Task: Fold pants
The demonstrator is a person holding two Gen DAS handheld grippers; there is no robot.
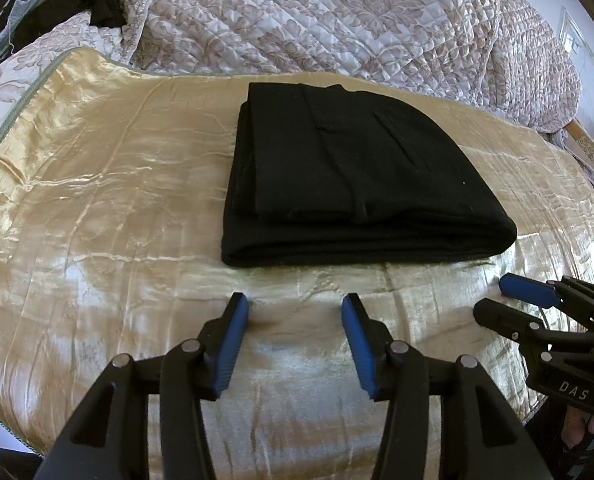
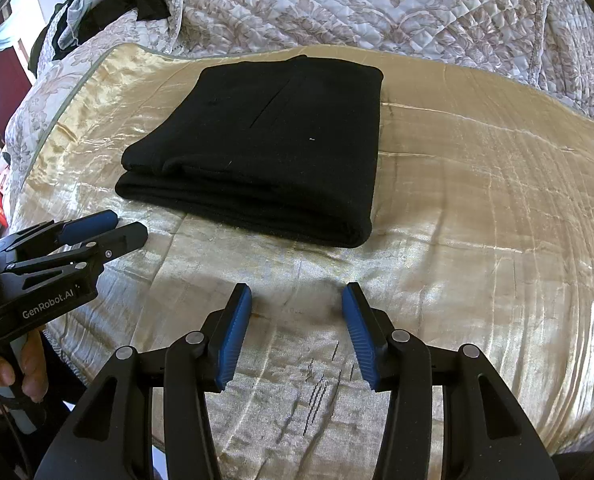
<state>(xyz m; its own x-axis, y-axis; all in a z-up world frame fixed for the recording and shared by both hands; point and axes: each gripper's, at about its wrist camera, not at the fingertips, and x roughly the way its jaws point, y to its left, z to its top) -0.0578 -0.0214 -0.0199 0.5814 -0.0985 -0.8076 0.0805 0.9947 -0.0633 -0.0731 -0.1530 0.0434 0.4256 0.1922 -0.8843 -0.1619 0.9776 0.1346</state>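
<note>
The black pants (image 1: pixel 353 176) lie folded into a thick rectangular stack on a gold satin cover (image 1: pixel 97 184); they also show in the right wrist view (image 2: pixel 265 148). My left gripper (image 1: pixel 295 304) is open and empty, hovering over the cover just in front of the stack's near edge. It also shows at the left of the right wrist view (image 2: pixel 131 226). My right gripper (image 2: pixel 297 294) is open and empty, in front of the stack's near right corner. It also shows at the right of the left wrist view (image 1: pixel 491 294).
The gold cover (image 2: pixel 477 184) lies on a bed with a quilted floral bedspread (image 1: pixel 337 12) behind it. Dark and pale clothes (image 2: pixel 109 12) are piled at the far left of the bed.
</note>
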